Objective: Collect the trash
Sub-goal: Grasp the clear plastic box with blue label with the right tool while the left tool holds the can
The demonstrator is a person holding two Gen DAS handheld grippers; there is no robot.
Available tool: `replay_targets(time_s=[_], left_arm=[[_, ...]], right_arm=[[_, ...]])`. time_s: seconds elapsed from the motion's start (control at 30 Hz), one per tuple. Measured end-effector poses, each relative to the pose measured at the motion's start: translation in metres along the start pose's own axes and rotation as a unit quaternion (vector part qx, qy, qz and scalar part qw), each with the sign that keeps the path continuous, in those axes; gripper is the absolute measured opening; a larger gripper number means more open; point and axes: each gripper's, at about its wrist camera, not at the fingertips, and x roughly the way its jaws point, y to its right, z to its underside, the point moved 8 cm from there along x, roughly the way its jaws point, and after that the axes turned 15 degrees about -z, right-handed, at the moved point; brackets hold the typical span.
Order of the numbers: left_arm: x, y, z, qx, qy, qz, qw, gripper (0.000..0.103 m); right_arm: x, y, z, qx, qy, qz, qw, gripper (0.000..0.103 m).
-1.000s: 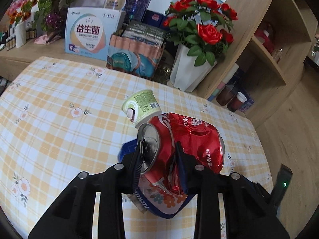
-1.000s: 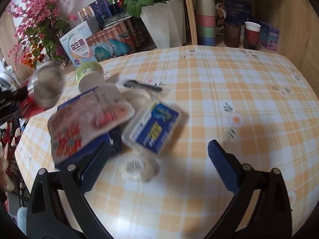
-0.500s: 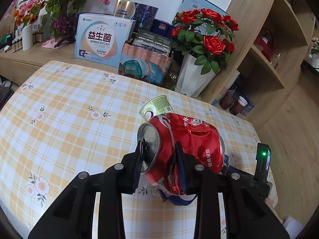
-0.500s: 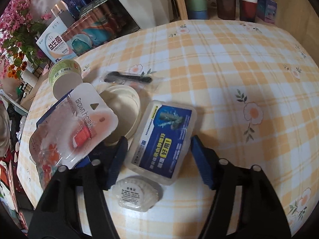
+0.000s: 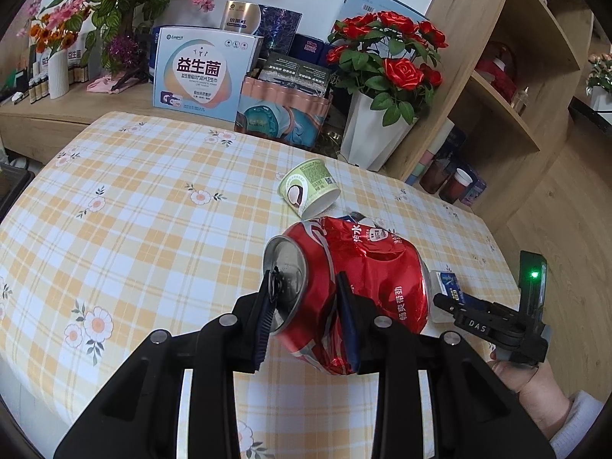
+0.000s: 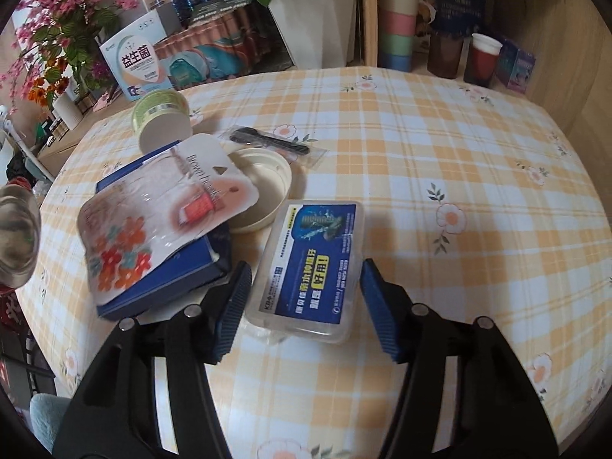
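**Crushed can in the left claw, right claw closing around a plastic box**

In the left wrist view, the left claw (image 5: pixel 306 313) sits low in the centre of the frame, clamped on a crushed red aluminium drink can (image 5: pixel 355 287) held above the round desk with the yellow checked, flowered cloth (image 5: pixel 134 206). One pad presses the can's silver top, the other bites into its dented side. Just above the can in the frame, a pale green paper cup (image 5: pixel 310 187) lies tipped on the cloth. At the lower right edge, a hand (image 5: pixel 531 382) holds the black body of the other tool.

In the right wrist view, the trash lies left of centre: the same green cup (image 6: pixel 162 122) at the upper left, then a clear blister pack with a flower print (image 6: pixel 153 218) resting on a flat dark blue box (image 6: pixel 168 283), a cream round lid (image 6: pixel 264 187) beside it, and a black spoon in a clear wrapper (image 6: pixel 271 141) above the lid. Lower centre, the right claw (image 6: pixel 306 306) straddles a clear plastic box with a blue label (image 6: pixel 313 264) lying on the cloth. Its jaws are closing with the box between them. The left pad is at the box's edge, and a narrow gap shows at the right pad.
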Motion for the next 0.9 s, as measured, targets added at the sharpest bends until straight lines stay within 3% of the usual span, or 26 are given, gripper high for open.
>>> replay_targets(time_s=[0.77, 0.8, 0.87, 0.9], left_arm=[[-0.085, -0.012, 0.046, 0.015, 0.024, 0.013, 0.9995, 0.031], [-0.088, -0.013, 0.048, 0.015, 0.025, 0.013, 0.9995, 0.031], [-0.096, -0.015, 0.053, 0.018, 0.027, 0.013, 0.9994, 0.031], [-0.102, -0.017, 0.057, 0.018, 0.029, 0.013, 0.9994, 0.031]], right_arm=[[-0.099, -0.088, 0.061, -0.054, 0.048, -0.059, 0.996, 0.058], [-0.105, -0.093, 0.066, -0.056, 0.051, -0.064, 0.995, 0.050], [-0.114, -0.100, 0.075, -0.057, 0.053, -0.068, 0.995, 0.020], [-0.117, -0.103, 0.079, -0.054, 0.053, -0.074, 0.994, 0.022]])
